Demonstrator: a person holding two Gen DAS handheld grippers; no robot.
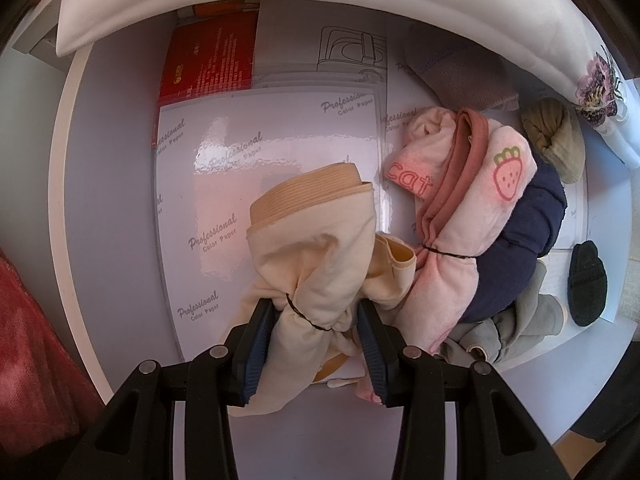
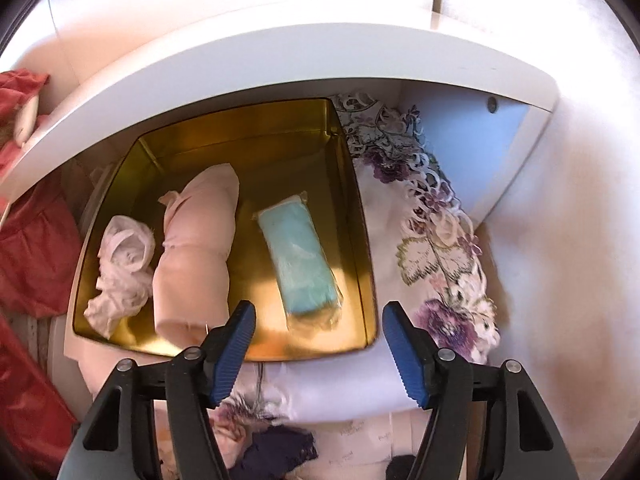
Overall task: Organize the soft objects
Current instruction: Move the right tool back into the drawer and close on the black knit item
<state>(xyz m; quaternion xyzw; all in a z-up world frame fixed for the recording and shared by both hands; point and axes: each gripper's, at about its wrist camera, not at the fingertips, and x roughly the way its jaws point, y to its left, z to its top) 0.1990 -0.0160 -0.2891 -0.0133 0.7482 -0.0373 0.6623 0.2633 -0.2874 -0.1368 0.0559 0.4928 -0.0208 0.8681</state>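
My left gripper [image 1: 316, 320] points straight down and pinches a cream bundle [image 1: 316, 248], a rolled garment tied round with a thin black band; both blue pads press into the cloth just at that band, and the ribbed tan cuff of the roll sticks up away from me. Under it lie sheets of glossy paper [image 1: 224, 184] printed "Professional Color Paper". Just right of my pads, touching the cream roll, lies a pink bundle [image 1: 472, 200] with a strawberry print and the word "cat", tied the same way. Against its right side sits a navy roll [image 1: 524, 248], with a grey sock [image 1: 464, 76] and an olive-tan roll [image 1: 556, 140] farther off, and a small black piece [image 1: 586, 284] apart at the far right.

My right gripper [image 2: 320, 344] stands spread, nothing between its pads. It hovers over the near rim of a gold tin [image 2: 360, 208]. Inside the tin, left to right, lie a crumpled white lacy piece [image 2: 122, 268], a peach roll [image 2: 196, 248] and a wrapped teal packet [image 2: 304, 260], all ahead of my fingertips and untouched. Right of the tin spreads a floral embroidered cloth [image 2: 436, 248].
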